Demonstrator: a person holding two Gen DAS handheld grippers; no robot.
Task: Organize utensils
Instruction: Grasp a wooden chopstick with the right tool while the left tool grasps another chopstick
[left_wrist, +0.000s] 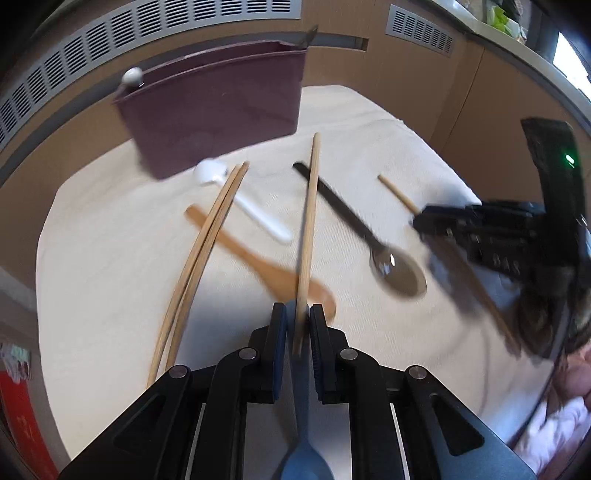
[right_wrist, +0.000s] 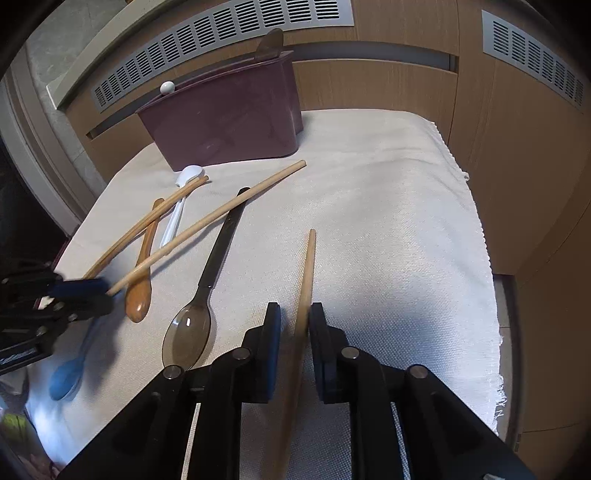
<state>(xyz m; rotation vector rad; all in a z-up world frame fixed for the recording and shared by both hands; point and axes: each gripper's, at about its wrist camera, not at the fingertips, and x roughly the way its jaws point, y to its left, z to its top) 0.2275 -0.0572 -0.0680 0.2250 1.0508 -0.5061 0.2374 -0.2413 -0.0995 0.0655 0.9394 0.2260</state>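
- Our left hand-held gripper is nearly closed on 1 wooden chopstick, its far end raised toward the maroon utensil holder at the far edge of the cloth-covered worktop.
- Our right hand-held gripper stands narrowly parted around another chopstick; contact unclear.
- Spoons lie between them.

Black fingers, apparently blue-padded.

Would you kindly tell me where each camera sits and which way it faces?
Left wrist: on the left gripper, looking down across the cloth toward the purple holder; its jaws pinch a chopstick; the right gripper shows.
Right wrist: on the right gripper, facing likewise, jaws around another chopstick; the left gripper shows.
Shared: holder, cloth, black-handled spoon.
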